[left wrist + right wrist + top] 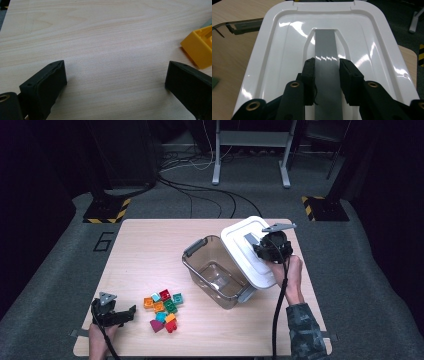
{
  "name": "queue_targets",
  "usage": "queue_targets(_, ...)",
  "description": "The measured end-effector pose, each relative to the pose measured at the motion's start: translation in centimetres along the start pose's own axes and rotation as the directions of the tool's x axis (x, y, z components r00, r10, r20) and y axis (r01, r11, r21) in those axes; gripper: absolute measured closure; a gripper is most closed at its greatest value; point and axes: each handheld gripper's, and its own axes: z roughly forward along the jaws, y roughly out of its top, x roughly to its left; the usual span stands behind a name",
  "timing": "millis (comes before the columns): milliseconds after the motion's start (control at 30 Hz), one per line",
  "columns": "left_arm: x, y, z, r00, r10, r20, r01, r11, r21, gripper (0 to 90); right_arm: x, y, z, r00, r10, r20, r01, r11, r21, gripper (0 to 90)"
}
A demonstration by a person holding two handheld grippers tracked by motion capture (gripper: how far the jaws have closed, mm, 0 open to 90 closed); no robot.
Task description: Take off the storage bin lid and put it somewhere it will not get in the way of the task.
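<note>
Right gripper (261, 251) at right-centre of the high view, jaws clamped on the grey handle strip (327, 65) of the white lid (250, 250); pads press both edges of the strip in the right gripper view. Lid tilted, lying across the right rim of the clear smoky storage bin (212, 272), covering only that side; bin interior open at frame centre. Left gripper (131, 311) at lower left, resting low on the wooden table (150, 245), jaws spread wide, nothing between them, bare wood visible in the left gripper view. Yellow block (200, 47) at right edge there. Pile of coloured toy bricks (163, 310) just right of the left gripper, well apart from the bin.
</note>
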Motion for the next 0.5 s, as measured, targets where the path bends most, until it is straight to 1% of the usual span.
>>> queue_targets(333, 0.0, 0.0, 0.0, 1.0000, -0.001, 0.000, 0.001, 1.0000, -0.001, 3.2, -2.0, -0.9, -0.4, 0.9974, 0.053, 0.047, -0.053, 0.999, -0.011, 66.7)
queue_targets(500, 0.0, 0.0, 0.0, 1.0000, -0.001, 0.000, 0.001, 1.0000, 0.000, 3.2, -3.1, -1.5, -0.7, 0.9928, 0.089, 0.080, -0.088, 0.996, -0.011, 66.7)
